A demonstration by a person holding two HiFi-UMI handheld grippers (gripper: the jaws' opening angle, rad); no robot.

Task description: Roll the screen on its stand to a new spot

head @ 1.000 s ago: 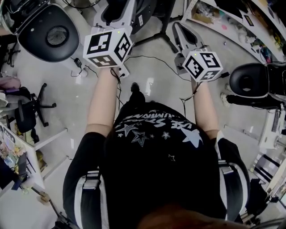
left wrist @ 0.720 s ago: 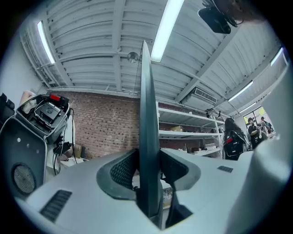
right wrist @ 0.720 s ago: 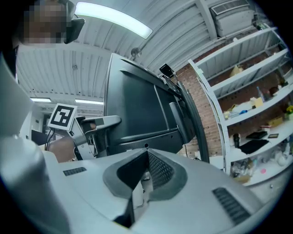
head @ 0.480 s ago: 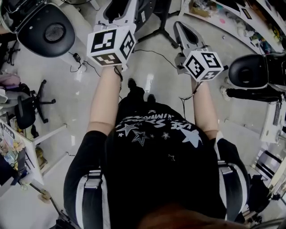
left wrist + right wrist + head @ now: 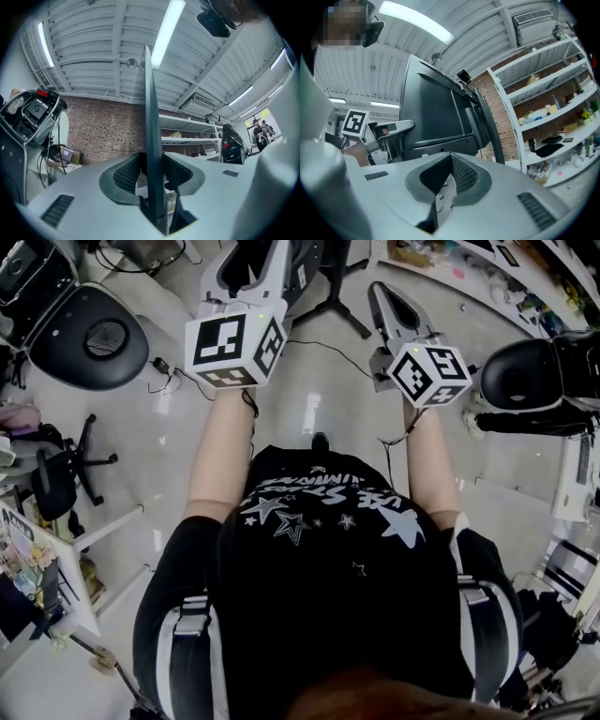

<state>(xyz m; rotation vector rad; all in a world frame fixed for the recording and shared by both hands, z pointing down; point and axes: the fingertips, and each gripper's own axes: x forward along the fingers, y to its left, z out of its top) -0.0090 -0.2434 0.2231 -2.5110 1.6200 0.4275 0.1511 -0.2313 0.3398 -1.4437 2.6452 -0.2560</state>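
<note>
Open floor [image 5: 323, 381] lies ahead. The left hand-held gripper [image 5: 152, 171] pinches the screen [image 5: 150, 117] by its thin edge. The right hand-held gripper [image 5: 451, 168] is closed and empty, both arms outstretched.

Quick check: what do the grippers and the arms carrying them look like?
The left gripper and right gripper have light grey moulded bodies with dark textured pads. The left cube and right cube are white with black square markers; a thin black cable hangs beneath each. The person wears a black short-sleeved T-shirt with white stars; the forearms are bare.
</note>
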